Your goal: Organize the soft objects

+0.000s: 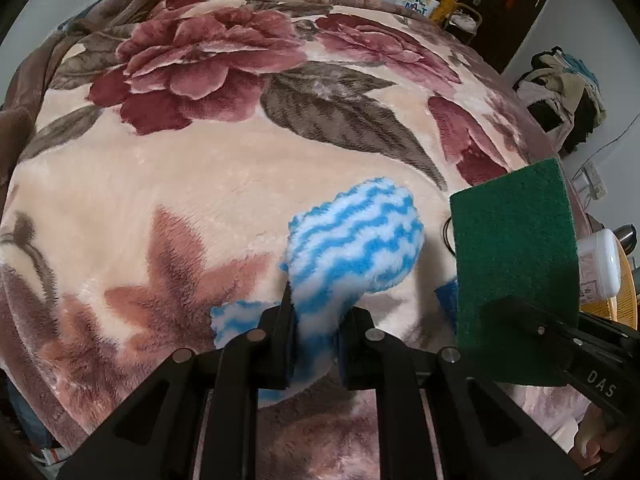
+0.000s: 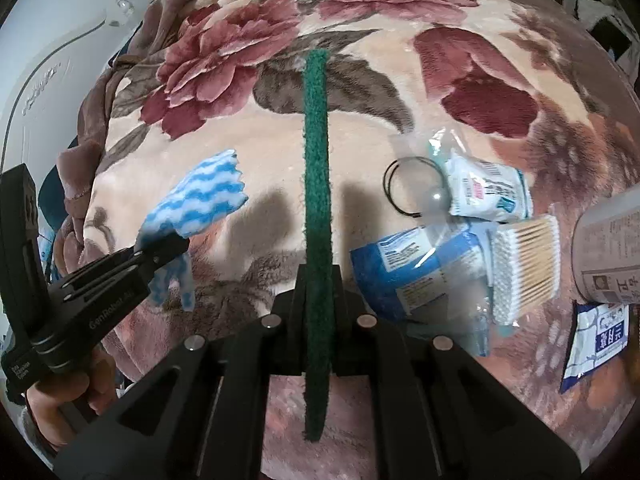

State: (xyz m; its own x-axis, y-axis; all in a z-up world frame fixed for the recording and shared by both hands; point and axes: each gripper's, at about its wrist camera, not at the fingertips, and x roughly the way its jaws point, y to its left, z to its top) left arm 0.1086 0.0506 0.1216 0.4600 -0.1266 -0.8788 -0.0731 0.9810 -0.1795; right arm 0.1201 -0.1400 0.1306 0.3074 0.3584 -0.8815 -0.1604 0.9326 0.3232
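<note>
Fluffy and limp, the blue-and-white striped microfibre cloth [image 1: 352,240] bunches and droops wherever it is unsupported, so it likely weighs almost nothing and cannot slip far once pinched; a hold on a gathered fold near an edge suits it best. The left gripper [image 1: 316,344] is clamped on just such a fold, its jaws drawn in tight with the pile squeezed between them, and the cloth hangs above the floral plush blanket [image 1: 180,184], a loose tail trailing below. The flat green rectangular scouring pad [image 2: 317,184] looks stiffer and rougher: it stands on edge without sagging, so it should keep its shape when carried. The right gripper [image 2: 318,300] is closed on its lower part, jaws pressed against both faces, holding it upright above the blanket, just beside the cloth. Packets and cotton swabs [image 2: 524,264] lie on the blanket to the right.
</note>
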